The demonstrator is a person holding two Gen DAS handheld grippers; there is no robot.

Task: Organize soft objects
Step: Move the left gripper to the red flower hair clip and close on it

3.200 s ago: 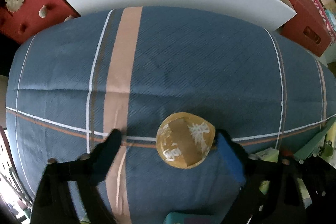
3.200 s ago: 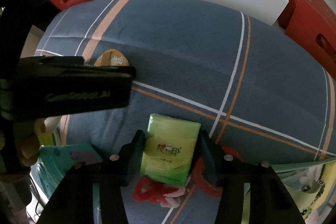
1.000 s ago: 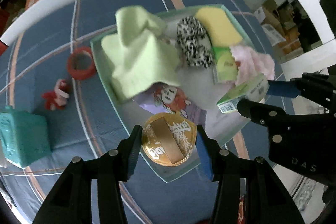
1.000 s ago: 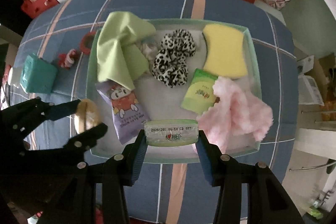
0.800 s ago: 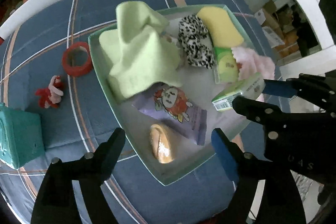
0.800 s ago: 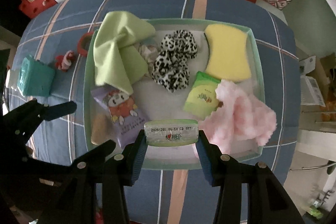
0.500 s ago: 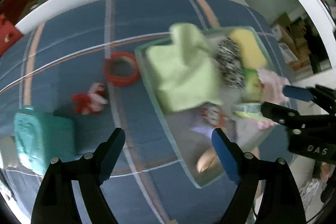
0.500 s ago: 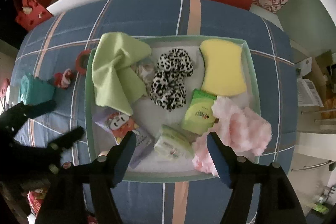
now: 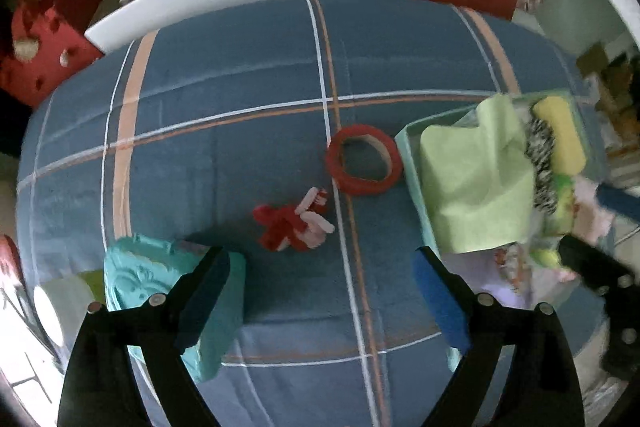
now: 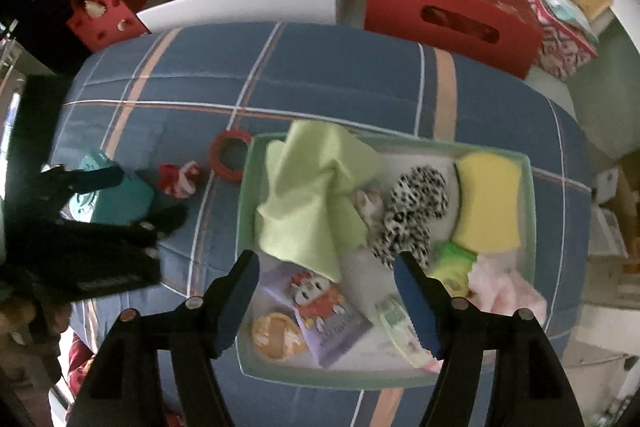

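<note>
Both drops judged done, the empty left hand-held gripper (image 9: 320,275), jaws opening, and the open, empty right hand-held gripper (image 10: 326,279) next need the red plush (image 9: 294,221) at twelve o'clock of the left one.

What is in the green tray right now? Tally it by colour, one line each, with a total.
Green tray, seen from the right wrist:
Light green cloth: 1
Green tissue packs: 2
Yellow sponge: 1
Leopard-print scrunchie: 1
Pink fluffy cloth: 1
Purple cartoon packet: 1
Golden round packet: 1
Total: 8
A small item beside the scrunchie is too hidden to name.
</note>
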